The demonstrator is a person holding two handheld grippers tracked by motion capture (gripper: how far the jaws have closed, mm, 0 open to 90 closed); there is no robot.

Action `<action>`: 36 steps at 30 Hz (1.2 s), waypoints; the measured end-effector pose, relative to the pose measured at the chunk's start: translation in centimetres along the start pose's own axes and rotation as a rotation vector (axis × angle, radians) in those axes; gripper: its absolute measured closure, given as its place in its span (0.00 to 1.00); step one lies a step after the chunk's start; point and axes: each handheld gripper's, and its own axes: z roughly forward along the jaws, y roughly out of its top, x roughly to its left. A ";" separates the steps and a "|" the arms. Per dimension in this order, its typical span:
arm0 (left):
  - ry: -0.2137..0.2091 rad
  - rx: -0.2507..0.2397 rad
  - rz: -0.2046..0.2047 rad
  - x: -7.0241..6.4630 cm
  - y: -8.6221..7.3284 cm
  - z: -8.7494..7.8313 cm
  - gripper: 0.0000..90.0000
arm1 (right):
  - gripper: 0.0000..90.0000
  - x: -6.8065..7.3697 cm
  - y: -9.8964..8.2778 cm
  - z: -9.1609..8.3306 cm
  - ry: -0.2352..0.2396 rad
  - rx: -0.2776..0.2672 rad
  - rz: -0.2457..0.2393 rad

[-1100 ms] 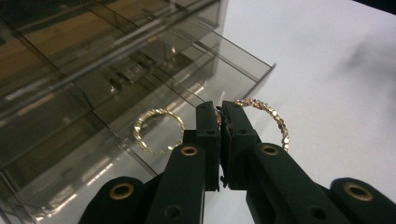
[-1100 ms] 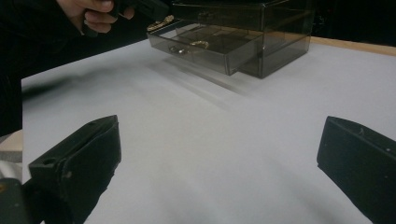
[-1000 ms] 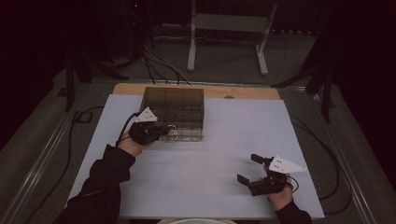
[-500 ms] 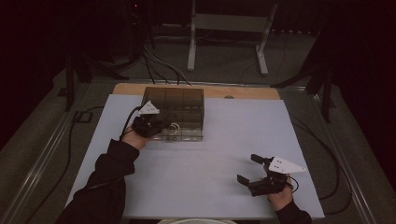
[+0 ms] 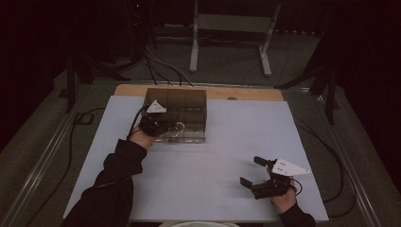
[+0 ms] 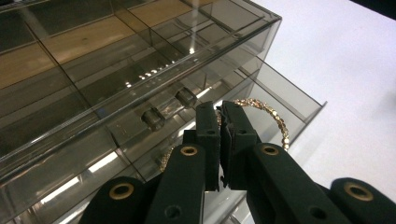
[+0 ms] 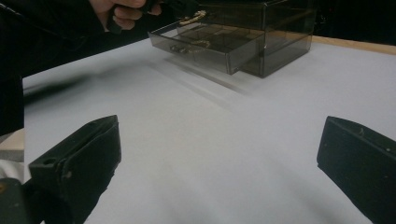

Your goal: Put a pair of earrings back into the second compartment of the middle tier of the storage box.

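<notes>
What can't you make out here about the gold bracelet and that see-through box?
- Bracelet, left gripper view: the shut left tongs hide part of its loop.
- Second bracelet in the open drawer, right gripper view: too small and dim to detail.
- Box, high view: contents too dark to read.

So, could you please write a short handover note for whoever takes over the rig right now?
Left gripper: shut on the gold bracelet, held over the open bottom drawer of the smoky clear drawer box.
Right gripper: open, holding nothing, above the white table.
Done: drawer pulled out; another gold piece lies inside.
Left: probably lower and release the bracelet, then close the drawer.
</notes>
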 end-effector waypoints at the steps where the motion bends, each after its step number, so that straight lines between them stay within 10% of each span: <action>1: 0.003 0.002 0.002 0.0 0.0 0.1 0.98 | 0.00 0.0 0.0 0.0 0.000 0.001 -0.001; 27: 0.120 0.079 0.006 -0.2 -0.7 1.5 0.97 | 0.00 0.0 0.0 0.0 0.005 0.005 0.004; 36: 0.117 0.036 0.020 -0.7 -0.4 0.7 0.71 | 0.00 0.0 0.0 0.0 0.004 0.005 0.002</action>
